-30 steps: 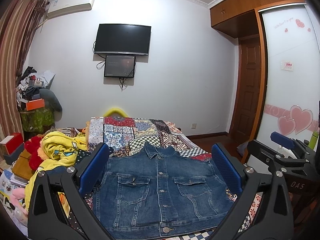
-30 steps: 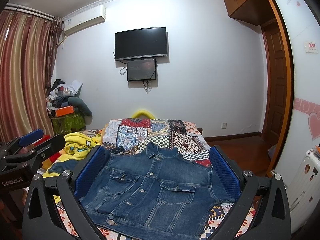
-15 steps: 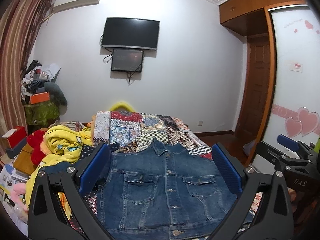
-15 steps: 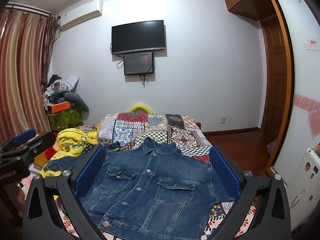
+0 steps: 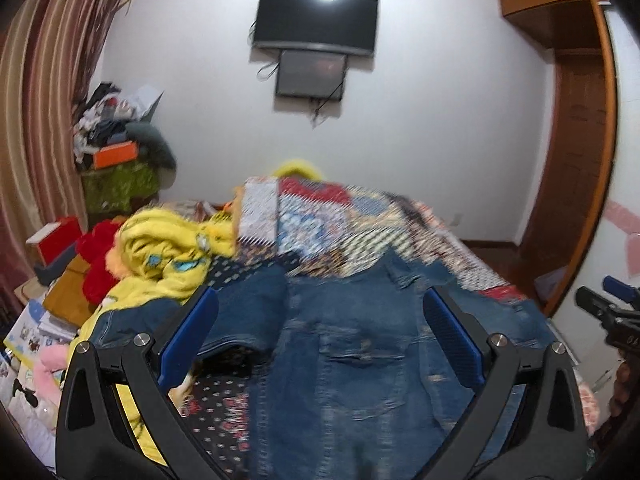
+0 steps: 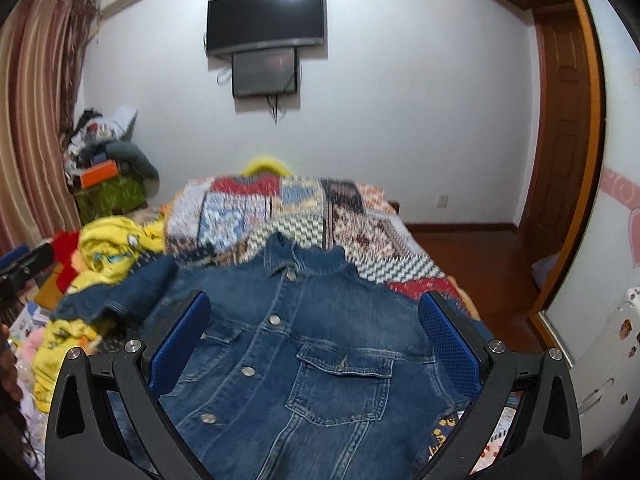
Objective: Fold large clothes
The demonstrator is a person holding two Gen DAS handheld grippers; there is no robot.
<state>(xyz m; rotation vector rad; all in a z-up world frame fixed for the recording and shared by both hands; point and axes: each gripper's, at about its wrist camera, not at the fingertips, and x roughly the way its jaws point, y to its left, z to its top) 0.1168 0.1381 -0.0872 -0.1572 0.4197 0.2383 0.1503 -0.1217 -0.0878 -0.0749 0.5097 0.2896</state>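
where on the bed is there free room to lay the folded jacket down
The open stretch is the patchwork quilt beyond the collar of the denim jacket, toward the far wall. The bed's left side is crowded: the yellow garment lies heaped beside a red plush, and the jacket's sleeve reaches that way.

black forked tool (image 6: pixel 314 344), blue ribbed pads (image 6: pixel 448 346), silver screws.

Yellow garment (image 5: pixel 168 256) beside jacket's (image 6: pixel 320 344) sleeve
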